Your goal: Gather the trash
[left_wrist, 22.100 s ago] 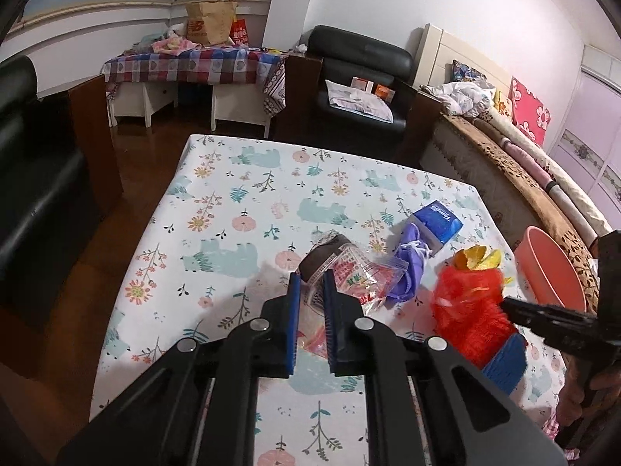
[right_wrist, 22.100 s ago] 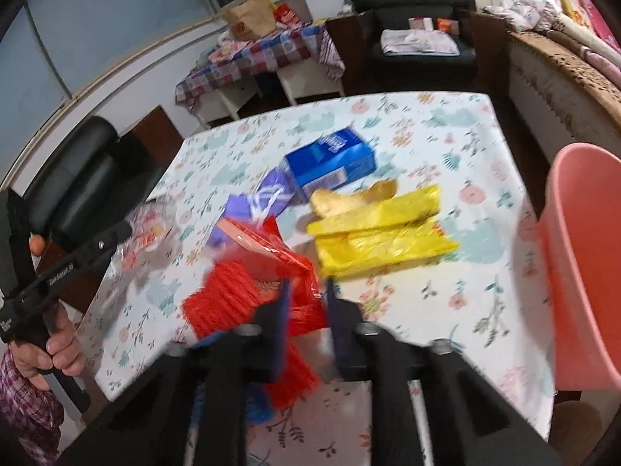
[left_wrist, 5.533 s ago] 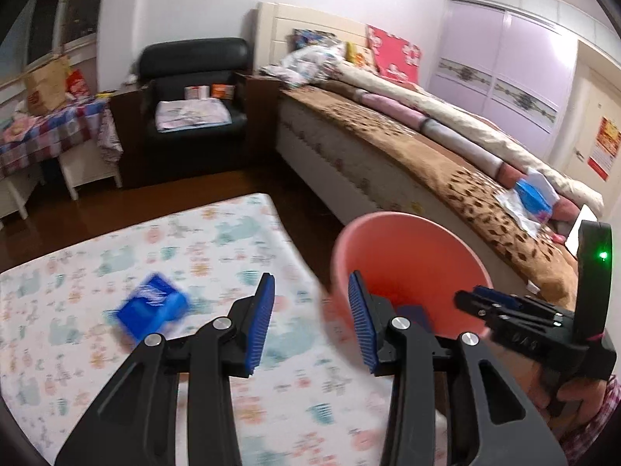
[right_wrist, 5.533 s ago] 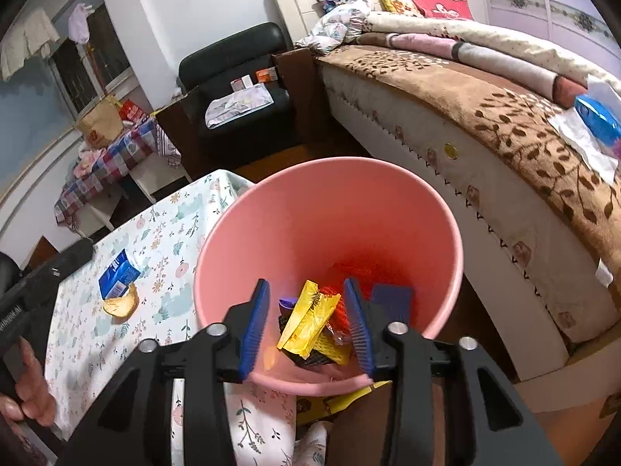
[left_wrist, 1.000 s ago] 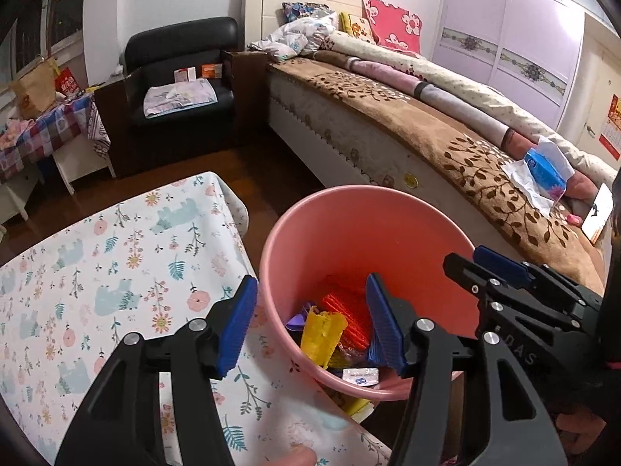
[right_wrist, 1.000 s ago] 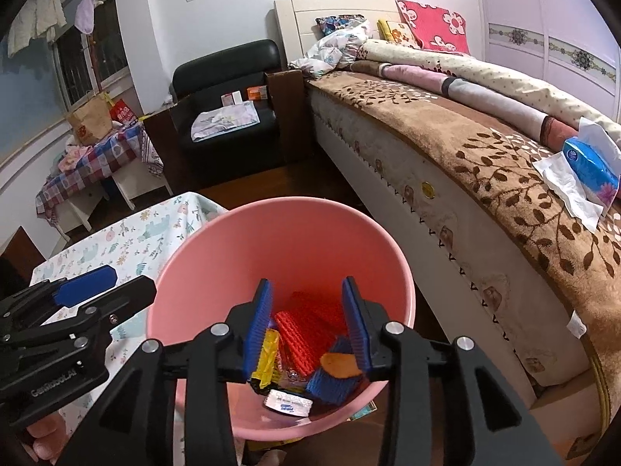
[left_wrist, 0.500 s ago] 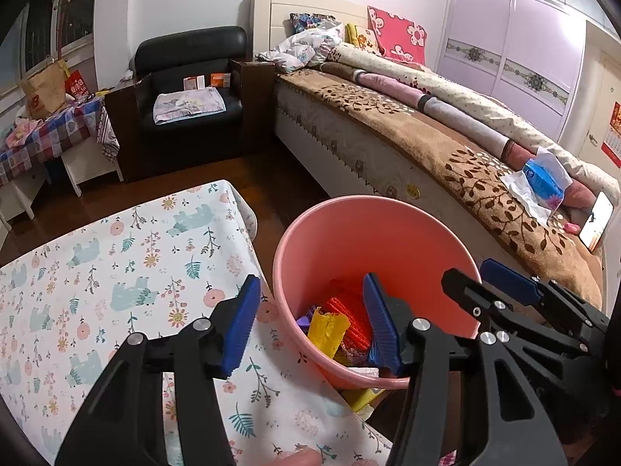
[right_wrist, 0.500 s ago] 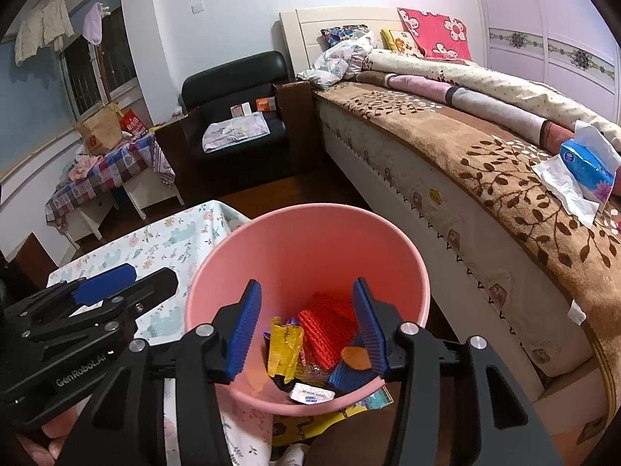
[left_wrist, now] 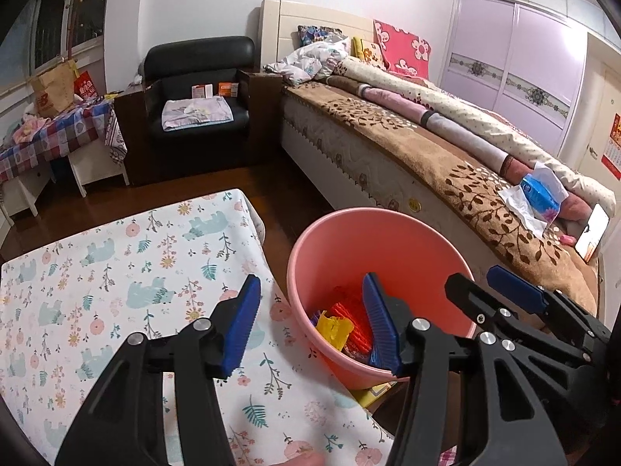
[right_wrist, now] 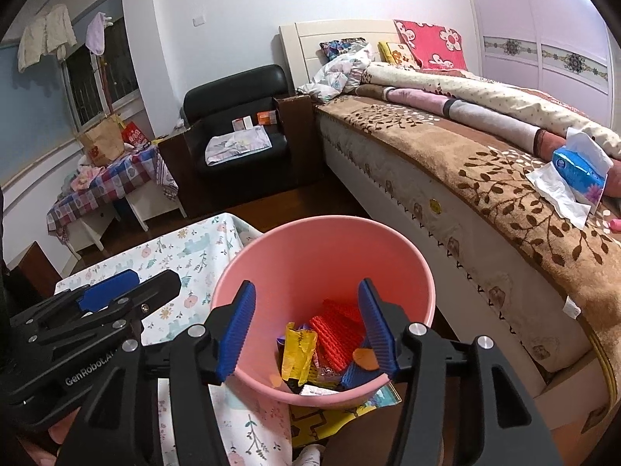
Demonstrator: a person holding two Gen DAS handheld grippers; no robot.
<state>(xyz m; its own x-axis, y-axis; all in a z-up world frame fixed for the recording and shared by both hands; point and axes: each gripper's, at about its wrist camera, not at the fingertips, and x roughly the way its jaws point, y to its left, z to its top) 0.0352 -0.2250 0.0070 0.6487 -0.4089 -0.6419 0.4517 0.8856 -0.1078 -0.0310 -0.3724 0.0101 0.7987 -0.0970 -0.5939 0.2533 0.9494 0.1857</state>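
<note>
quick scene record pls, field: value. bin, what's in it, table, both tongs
bin: pink bucket, upright, beside the table edge
contents: yellow wrapper, red mesh piece, blue item, small white packet, other scraps
table: floral cloth, no trash on the visible part
left tongs: open, empty, over the table edge and bin rim
right tongs: jaws have just been opening, nothing between them, above the bin
task status: trash appears collected
</note>
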